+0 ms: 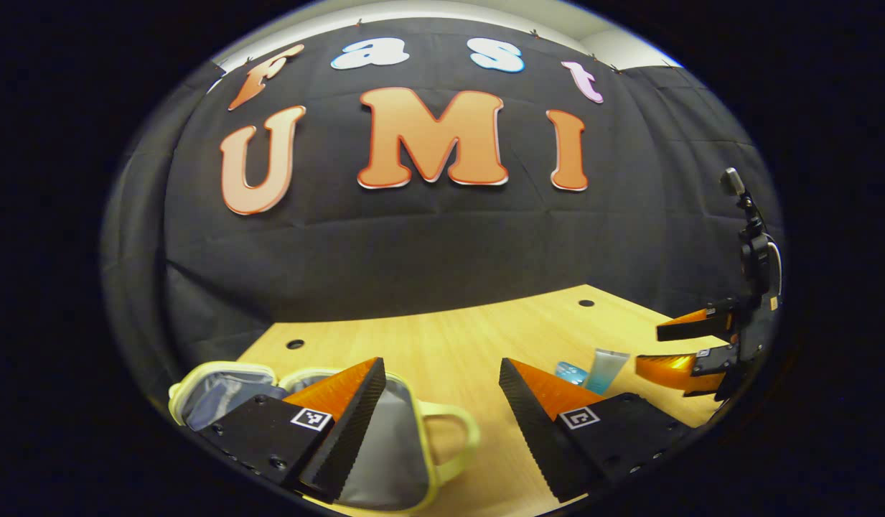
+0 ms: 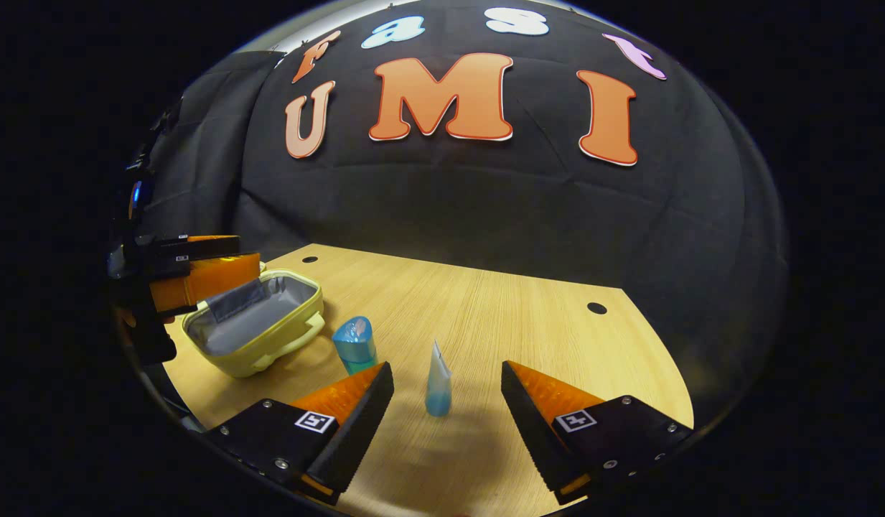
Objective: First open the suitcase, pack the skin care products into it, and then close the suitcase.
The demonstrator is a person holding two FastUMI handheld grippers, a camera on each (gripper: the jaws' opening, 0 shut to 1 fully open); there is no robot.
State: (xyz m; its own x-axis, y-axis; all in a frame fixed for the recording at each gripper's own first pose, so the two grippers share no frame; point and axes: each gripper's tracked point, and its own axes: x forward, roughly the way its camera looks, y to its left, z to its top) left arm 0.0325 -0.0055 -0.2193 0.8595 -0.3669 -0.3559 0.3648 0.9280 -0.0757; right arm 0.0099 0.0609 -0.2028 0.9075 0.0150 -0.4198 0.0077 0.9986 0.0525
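So the suitcase [image 2: 259, 323] is lying open on the desk [image 2: 528, 323], pale yellow shell with a grey lining, sitting at about 9 o'clock in the right gripper view. In the left gripper view it's showing at 7 o'clock, partly hidden behind the left gripper [image 1: 442, 409], whose jaws are sitting wide apart with nothing between them. The right gripper [image 2: 448, 413] is hanging just above the desk, jaws also wide apart, and the tube [image 2: 438, 391] is standing upright on its cap in the gap between them, not touching either one. The blue bottle [image 2: 354, 345] is standing just beside the suitcase's handle, at 10 o'clock from the tube. Both skin care items are sitting outside the suitcase
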